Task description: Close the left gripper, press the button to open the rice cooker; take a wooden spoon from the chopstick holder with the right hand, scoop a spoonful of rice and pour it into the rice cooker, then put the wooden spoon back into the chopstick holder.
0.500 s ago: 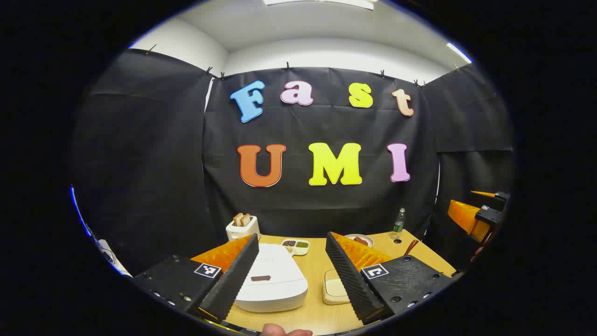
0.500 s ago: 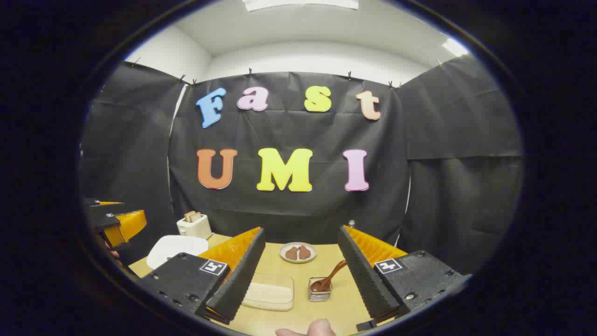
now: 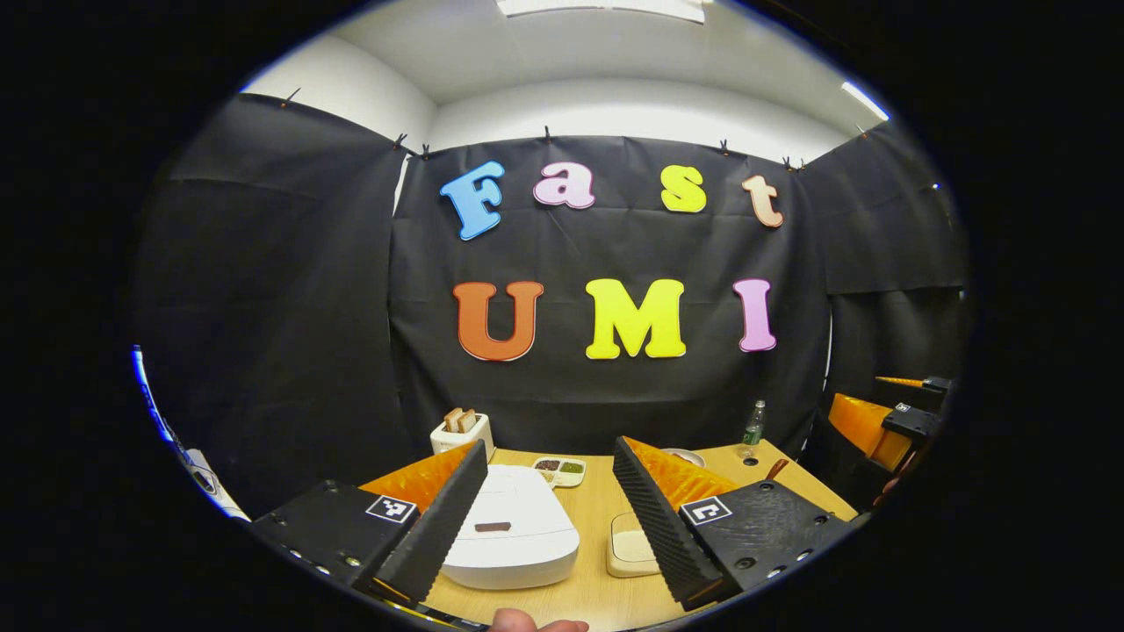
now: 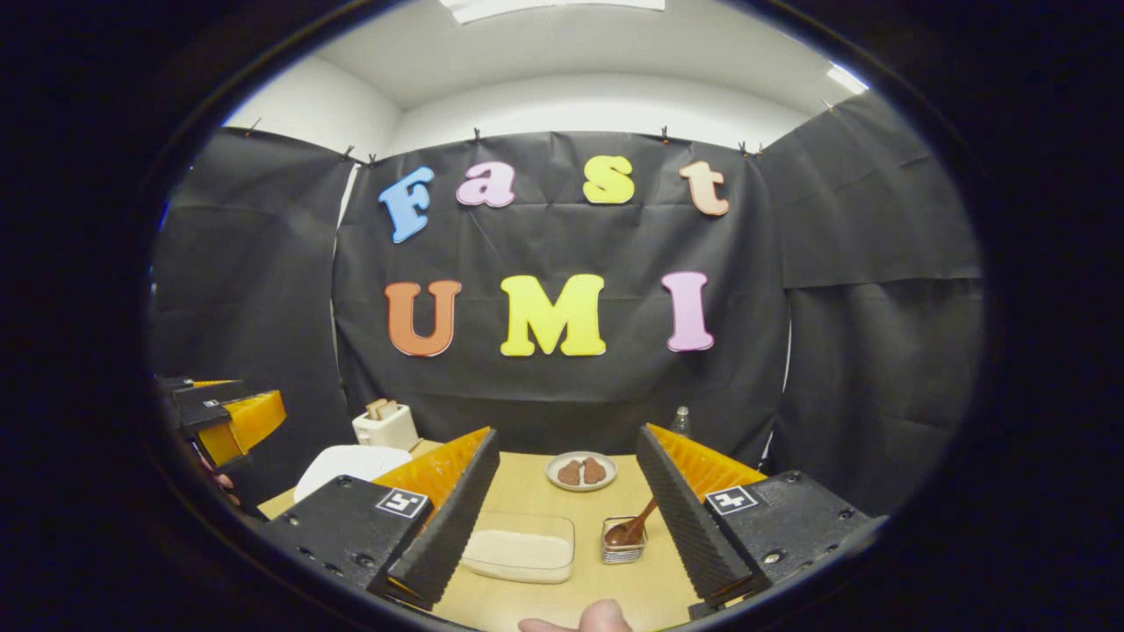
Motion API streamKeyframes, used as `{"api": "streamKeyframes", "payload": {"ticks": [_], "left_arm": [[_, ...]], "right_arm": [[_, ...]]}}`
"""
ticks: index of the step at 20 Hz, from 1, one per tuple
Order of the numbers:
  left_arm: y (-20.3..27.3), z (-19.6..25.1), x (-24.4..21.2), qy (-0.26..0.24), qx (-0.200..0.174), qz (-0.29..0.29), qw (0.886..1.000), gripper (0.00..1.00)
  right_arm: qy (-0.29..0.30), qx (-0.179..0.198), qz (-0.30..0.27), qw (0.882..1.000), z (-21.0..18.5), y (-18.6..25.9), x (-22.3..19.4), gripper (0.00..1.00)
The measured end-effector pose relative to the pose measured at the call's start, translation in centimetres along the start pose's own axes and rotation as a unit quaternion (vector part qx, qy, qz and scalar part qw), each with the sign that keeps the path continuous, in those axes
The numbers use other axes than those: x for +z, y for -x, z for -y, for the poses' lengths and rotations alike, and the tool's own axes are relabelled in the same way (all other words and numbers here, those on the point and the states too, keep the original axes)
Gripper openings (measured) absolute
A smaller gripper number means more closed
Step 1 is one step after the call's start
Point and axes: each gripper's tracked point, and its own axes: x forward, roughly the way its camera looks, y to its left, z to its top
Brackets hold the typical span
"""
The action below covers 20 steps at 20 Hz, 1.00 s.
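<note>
While nothing of the task reads as done yet, largest thing first: wooden table (image 3: 597,513), carrying everything. Next in size, white rice cooker (image 3: 514,527), lid down flat, dark button strip on its front slope untouched; seen between and just beyond the left gripper (image 3: 549,518) fingers, so well lined up for the press. Left gripper spread wide, clasping nothing, so its closing, the very first step, not yet made. Right gripper (image 4: 566,518) likewise wide apart and empty, hovering above the table's near edge. Then clear rice container (image 4: 520,549), shallow and rectangular, pale rice inside, lying between the right gripper's fingers, level and undisturbed by the look of it. Smaller: chopstick holder (image 4: 623,544), just beside the container on its right. Smallest: wooden spoon (image 4: 634,525), leaning in the holder, bowl down, handle tilted up to the right. Judged remaining: closing, pressing, lid open, spoon out, scoop, pour, spoon back. All of it, in short.
</note>
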Motion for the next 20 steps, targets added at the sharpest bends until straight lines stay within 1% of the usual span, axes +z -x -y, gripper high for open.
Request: {"api": "streamKeyframes", "payload": {"ticks": [5,6,8,9,12,13,14,15,16,20], "left_arm": [[0.1,-0.3,-0.4,0.001,0.01,-0.004,1.0,0.94],[0.2,-0.2,-0.6,0.001,0.009,-0.004,1.0,0.94],[0.3,-0.2,-0.8,0.001,0.01,-0.005,1.0,0.94],[0.3,-0.2,-0.9,0.0,0.011,-0.005,1.0,0.94],[0.2,-0.2,-1.2,0.003,0.018,-0.009,1.0,0.94],[0.3,-0.2,-1.5,0.01,0.02,-0.015,1.0,0.94],[0.4,-0.1,-1.6,0.014,0.022,-0.017,1.0,0.94],[0.4,0.0,-1.8,0.017,0.022,-0.019,0.999,0.94],[0.3,0.1,-1.9,0.018,0.022,-0.021,0.999,0.94],[-0.7,-0.4,-3.0,0.006,0.023,-0.039,0.999,0.94]], "right_arm": [[-0.005,0.006,-0.004,1.0,0.0,-0.3,0.0,0.99],[-0.005,0.006,-0.005,1.0,0.1,-0.3,0.0,0.96],[-0.005,0.005,-0.006,1.0,0.3,-0.3,0.1,0.99],[-0.005,0.005,-0.006,1.0,0.3,-0.3,0.1,0.96],[-0.006,0.006,-0.009,1.0,0.4,-0.3,0.4,0.96],[-0.011,0.007,-0.011,1.0,0.4,-0.3,0.4,0.99],[-0.015,0.006,-0.012,1.0,0.5,-0.3,0.4,0.99],[-0.019,0.003,-0.011,1.0,0.8,-0.3,0.4,0.96],[-0.021,-0.001,-0.011,1.0,1.1,-0.3,0.3,0.99],[-0.017,-0.011,-0.025,0.999,2.2,-0.4,-1.0,0.99]]}}
